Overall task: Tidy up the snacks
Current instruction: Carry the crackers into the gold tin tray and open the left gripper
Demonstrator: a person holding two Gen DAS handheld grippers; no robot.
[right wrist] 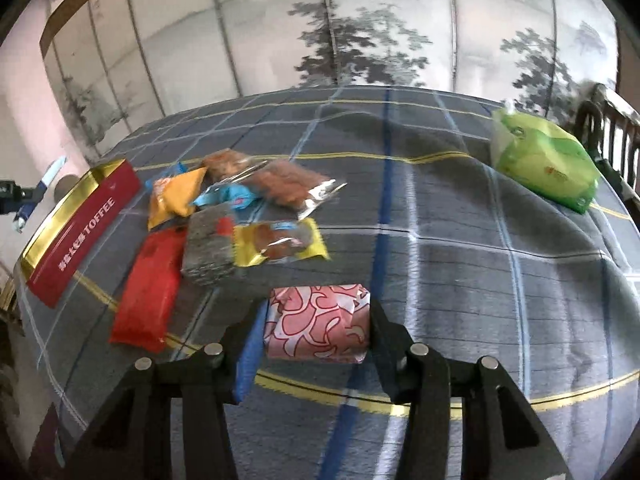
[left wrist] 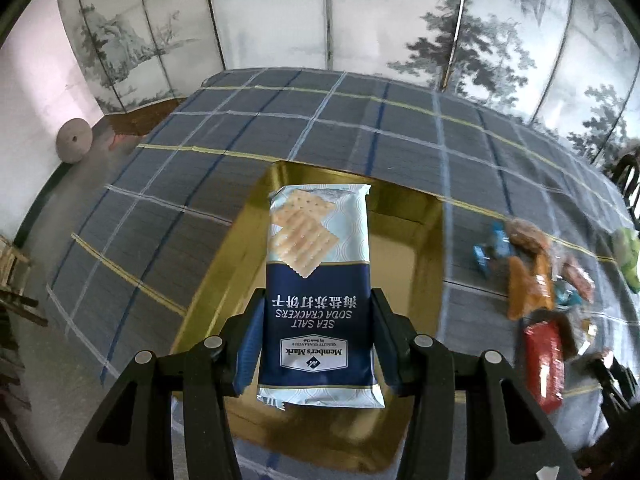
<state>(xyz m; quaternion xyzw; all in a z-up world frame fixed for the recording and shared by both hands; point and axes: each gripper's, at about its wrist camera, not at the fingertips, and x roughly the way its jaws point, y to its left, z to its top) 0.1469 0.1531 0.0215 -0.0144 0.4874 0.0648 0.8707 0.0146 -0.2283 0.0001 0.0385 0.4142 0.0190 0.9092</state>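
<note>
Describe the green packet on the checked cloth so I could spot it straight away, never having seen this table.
Start at the grey checked tablecloth and find the heap of snack packets beside the red toffee tin. Look away from the heap to the far right corner: the green packet lies alone there. It is the only green one, plump, apart from all others.

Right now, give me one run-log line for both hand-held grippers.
left hand-held gripper: holds cracker pack over gold tin | right hand-held gripper: closed on pink packet | pile unsorted
</note>
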